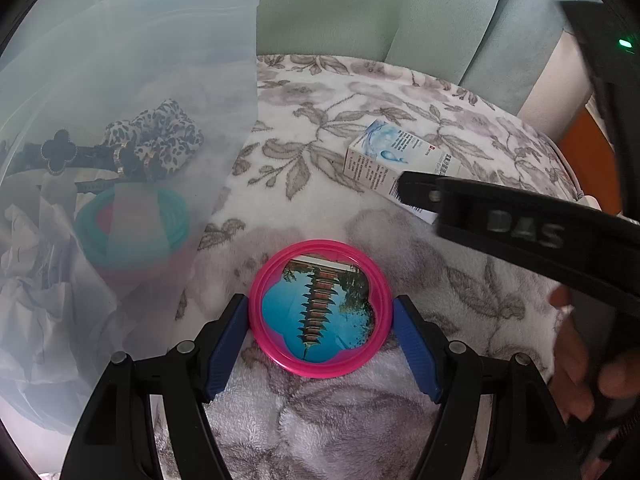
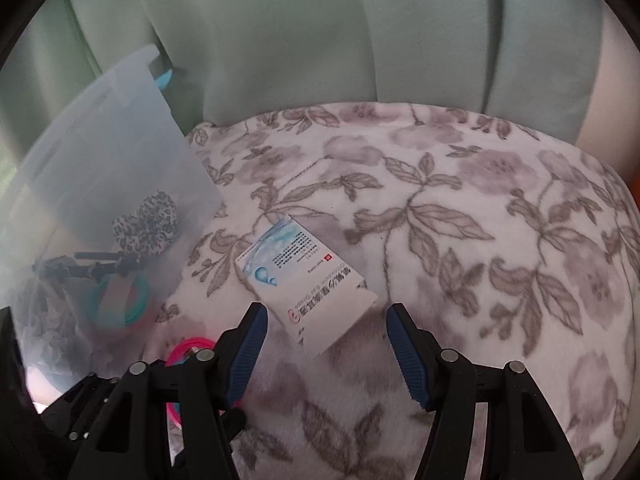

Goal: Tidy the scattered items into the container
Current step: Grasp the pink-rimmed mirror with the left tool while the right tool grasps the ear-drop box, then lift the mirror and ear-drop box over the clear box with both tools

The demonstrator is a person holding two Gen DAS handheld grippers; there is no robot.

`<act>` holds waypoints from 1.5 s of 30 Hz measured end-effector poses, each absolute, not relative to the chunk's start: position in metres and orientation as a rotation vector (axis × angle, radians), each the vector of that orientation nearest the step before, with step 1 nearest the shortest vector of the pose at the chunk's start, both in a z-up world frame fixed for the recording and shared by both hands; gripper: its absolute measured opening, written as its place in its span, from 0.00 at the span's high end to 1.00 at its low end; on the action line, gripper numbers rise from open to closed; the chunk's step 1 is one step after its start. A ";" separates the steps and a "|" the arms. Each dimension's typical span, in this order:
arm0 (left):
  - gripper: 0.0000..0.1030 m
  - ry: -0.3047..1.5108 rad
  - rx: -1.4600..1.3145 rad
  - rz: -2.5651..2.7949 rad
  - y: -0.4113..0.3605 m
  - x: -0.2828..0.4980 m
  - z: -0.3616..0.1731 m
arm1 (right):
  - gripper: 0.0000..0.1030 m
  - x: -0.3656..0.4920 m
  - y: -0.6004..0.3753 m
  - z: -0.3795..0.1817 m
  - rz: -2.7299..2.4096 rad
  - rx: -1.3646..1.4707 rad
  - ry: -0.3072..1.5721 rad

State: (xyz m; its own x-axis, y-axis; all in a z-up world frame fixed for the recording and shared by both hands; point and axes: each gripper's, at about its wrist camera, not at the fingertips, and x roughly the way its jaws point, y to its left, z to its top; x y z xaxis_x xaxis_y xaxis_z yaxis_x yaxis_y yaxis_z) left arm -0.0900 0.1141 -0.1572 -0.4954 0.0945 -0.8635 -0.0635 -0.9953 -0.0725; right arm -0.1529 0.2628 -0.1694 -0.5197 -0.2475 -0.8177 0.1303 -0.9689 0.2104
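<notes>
The bin (image 1: 120,80), a translucent plastic container, stands on the floral blanket (image 1: 320,100) and already holds several things: a leopard-print scrunchie (image 1: 160,136), a black clover headband (image 1: 64,156), a teal and pink ring stack (image 1: 132,232) and some crumpled paper (image 1: 32,264). Two items lie outside it on the blanket, so by my judgement the tidying is well along but not complete.

The first is the mirror (image 1: 320,308), a round pink-rimmed disc lying flat just beside the bin's wall. The left gripper (image 1: 320,332) has its jaws set to either side of it, the blue pads at or very near the pink rim on both sides. Whether they are pressing on the rim or only bracketing it I cannot tell; the mirror looks to rest on the blanket.

The second is the box (image 2: 304,280), a small white and blue carton lying flat, farther from the bin than the mirror. The right gripper (image 2: 324,336) hovers over its near end with the jaws spread wide, wider than the box. The box's near corner lies between the pads, closer to the left pad, and touches neither. The box lies at a slant to the jaws, so its corner rather than a flat side faces them.
</notes>
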 end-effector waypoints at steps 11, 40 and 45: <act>0.28 -0.038 -1.523 2.625 0.095 -0.095 -0.149 | 0.35 -0.179 0.237 -0.179 -2.510 1.334 0.012; 0.28 -0.048 -1.536 2.661 0.131 -0.090 -0.160 | 0.51 -0.053 0.315 -0.180 -2.695 1.386 -0.586; 0.28 -0.043 -1.515 2.688 0.143 -0.083 -0.165 | 0.51 -0.018 0.328 -0.167 -2.728 1.448 -0.644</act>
State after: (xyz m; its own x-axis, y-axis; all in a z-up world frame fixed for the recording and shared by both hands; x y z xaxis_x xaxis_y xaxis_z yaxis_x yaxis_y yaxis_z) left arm -0.0831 0.1427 -0.1646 -0.5170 0.0618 -0.8538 -0.0348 -0.9981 -0.0512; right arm -0.0181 0.3282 -0.1670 -0.5788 -0.1762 -0.7962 -0.1988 -0.9164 0.3473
